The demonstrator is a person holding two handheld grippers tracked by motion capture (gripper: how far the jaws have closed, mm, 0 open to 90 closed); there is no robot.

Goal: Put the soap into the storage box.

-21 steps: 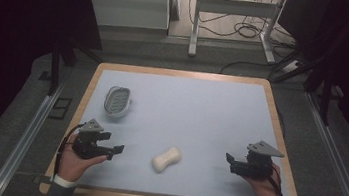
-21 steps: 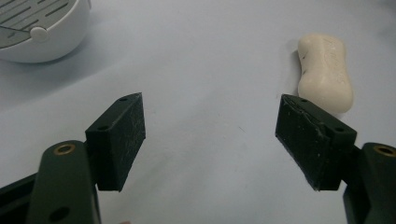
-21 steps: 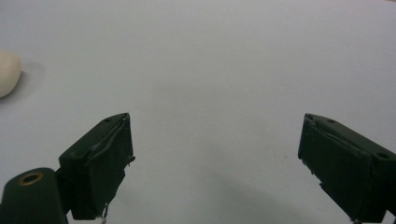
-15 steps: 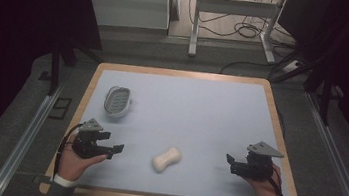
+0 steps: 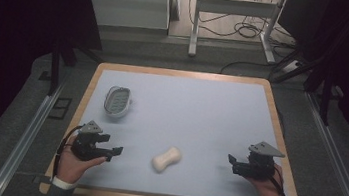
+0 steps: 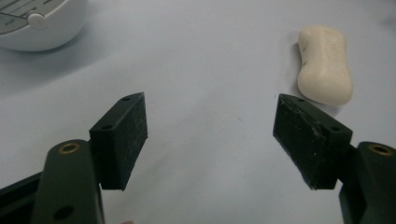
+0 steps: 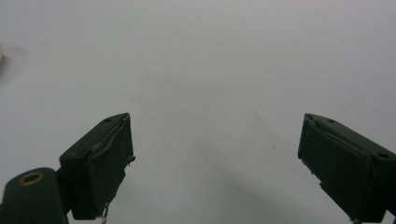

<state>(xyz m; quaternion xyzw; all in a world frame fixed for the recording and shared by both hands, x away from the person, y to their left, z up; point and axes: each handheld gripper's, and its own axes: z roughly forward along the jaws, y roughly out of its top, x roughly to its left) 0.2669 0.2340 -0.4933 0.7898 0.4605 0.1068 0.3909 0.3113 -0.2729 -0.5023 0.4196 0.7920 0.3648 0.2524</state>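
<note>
Pale blue desk [image 5: 201,111] with wooden rim, dark room behind. Bar of soap [image 5: 166,159] lies near the front edge, between both tools, untouched. Left hand-held gripper [image 5: 111,151] jaws spread, empty, pointing toward the soap. Right hand-held gripper [image 5: 233,164] likewise spread and empty. White soap dish [image 5: 117,101] sits well apart, far left.

Left gripper [image 5: 114,151]: black body wearing a grey three-cornered plate on top, a black cable trailing beside the wrist. Right gripper [image 5: 231,163]: showing the same black build and grey plate, cable looping at lower right of the frame. Both wrists are showing white cuffs over dark sleeves. Jaw blocks are appearing matte black and scuffed, with small screw holes; brass-ringed holes are sitting in the arms behind them.
</note>
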